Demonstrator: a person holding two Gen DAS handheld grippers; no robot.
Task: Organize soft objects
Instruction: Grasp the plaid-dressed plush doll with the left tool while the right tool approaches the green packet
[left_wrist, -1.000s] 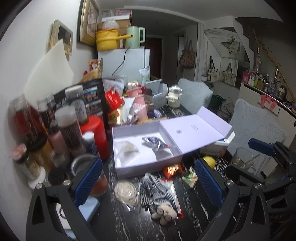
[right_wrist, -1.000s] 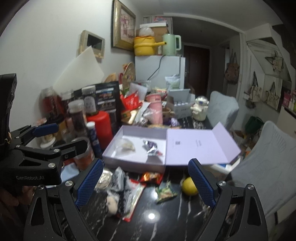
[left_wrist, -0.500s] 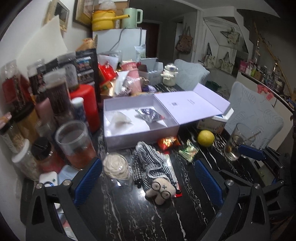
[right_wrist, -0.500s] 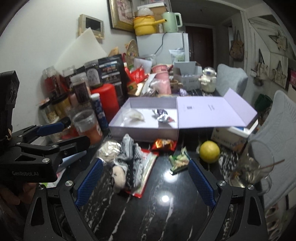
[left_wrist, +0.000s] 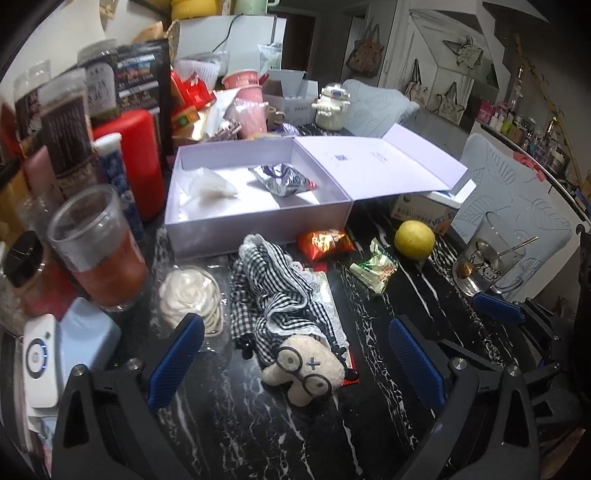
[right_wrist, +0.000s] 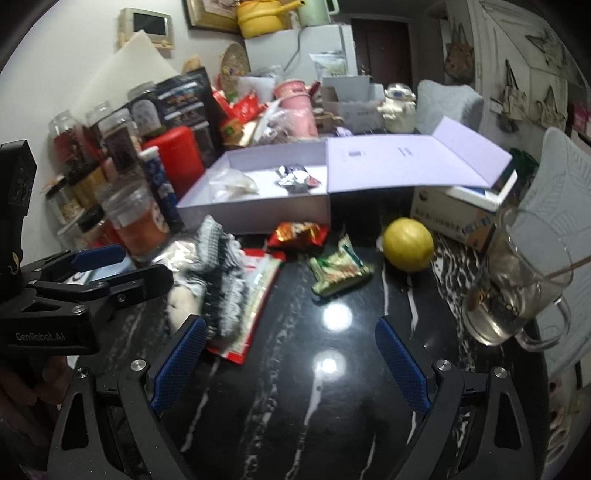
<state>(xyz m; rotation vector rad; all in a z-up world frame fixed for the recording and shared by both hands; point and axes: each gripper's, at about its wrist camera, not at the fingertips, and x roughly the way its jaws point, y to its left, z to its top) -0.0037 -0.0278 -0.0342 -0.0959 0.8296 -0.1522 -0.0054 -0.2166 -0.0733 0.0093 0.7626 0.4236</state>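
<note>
Both grippers have come down and forward toward the black marble table (left_wrist: 258, 435) since a second ago, so the clutter on it now fills more of each view. Nearest the left gripper (left_wrist: 295, 354), whose blue fingers (left_wrist: 177, 358) stand wide apart and hold nothing, lies a plush toy (left_wrist: 280, 317) in a black-and-white checked dress, its cream head with round glasses between the fingertips and its body stretching away toward the box. Just left of the toy sits a white rose-shaped thing in clear wrap (left_wrist: 190, 295), and further left a plastic cup of red drink (left_wrist: 99, 251). The right gripper (right_wrist: 288, 354) is also spread wide and empty, over bare tabletop; the toy (right_wrist: 218, 273), blurred in this view, lies beside its left fingertip on a red-edged packet (right_wrist: 255, 291). Ahead of it rest a green snack packet (right_wrist: 338, 271) and a red foil packet (right_wrist: 299, 234), with a lemon (right_wrist: 408, 243) to the right and a glass mug (right_wrist: 517, 280) further right. Beyond these stands an open lilac box (left_wrist: 258, 221), lid folded out to the right, holding a silver foil packet (left_wrist: 282, 179) and a white pouch (left_wrist: 210, 186). Behind the box are jars, a red canister (left_wrist: 135, 155) and a pink cup (left_wrist: 247, 99)
</note>
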